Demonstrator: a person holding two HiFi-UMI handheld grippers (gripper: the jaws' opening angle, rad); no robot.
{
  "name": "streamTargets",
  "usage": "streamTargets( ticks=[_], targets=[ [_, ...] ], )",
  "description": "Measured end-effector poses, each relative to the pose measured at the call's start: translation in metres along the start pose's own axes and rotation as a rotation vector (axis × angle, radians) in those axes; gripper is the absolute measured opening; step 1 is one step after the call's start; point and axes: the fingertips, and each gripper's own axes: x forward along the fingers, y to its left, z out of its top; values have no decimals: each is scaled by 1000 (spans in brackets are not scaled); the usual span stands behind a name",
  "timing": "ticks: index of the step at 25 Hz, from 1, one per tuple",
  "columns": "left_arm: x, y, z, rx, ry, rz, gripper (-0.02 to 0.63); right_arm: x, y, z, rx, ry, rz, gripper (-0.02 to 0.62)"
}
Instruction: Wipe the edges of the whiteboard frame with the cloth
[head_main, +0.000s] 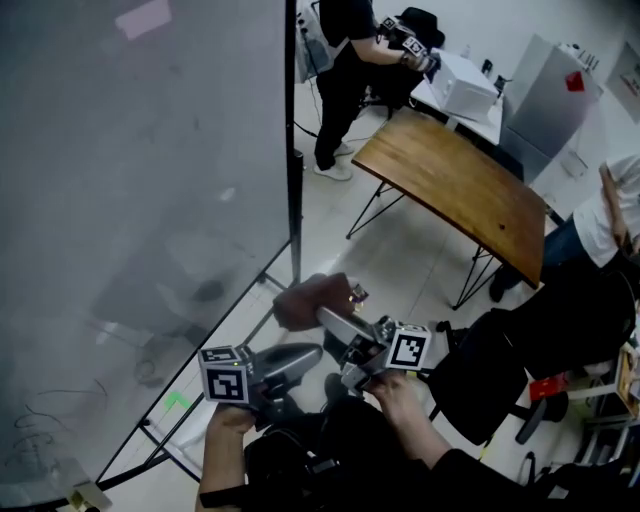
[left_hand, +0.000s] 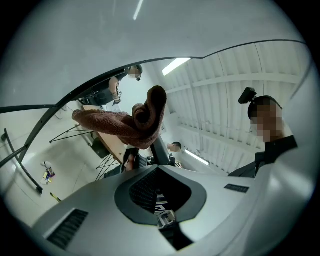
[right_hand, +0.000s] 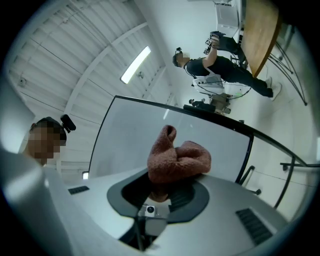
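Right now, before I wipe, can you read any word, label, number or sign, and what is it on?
No readable text in any view.
Pink note on the whiteboard: no writing shows.
Red label on the grey cabinet: too small to read.
Left marker cube and right marker cube: square code patterns, no letters.
Faint scribbles low on the whiteboard: not legible.
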Motion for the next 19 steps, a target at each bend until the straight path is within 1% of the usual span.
streamTargets(
  ticks=[3,8,14,19],
  targets=[
    [11,-1,0,4,3,18,-5,-6,0,7,11,-2,18,92],
    [25,5,-5,-24,0,44,-5,-18,-2,14,26,-5,36,92],
    [49,12,-21,-61,36,48,-5,-44,-12,18,49,-20,9,92],
    [60,17,-26,-65,47,59,-5,-54,-14,23,39,-12,7,92]
  ],
)
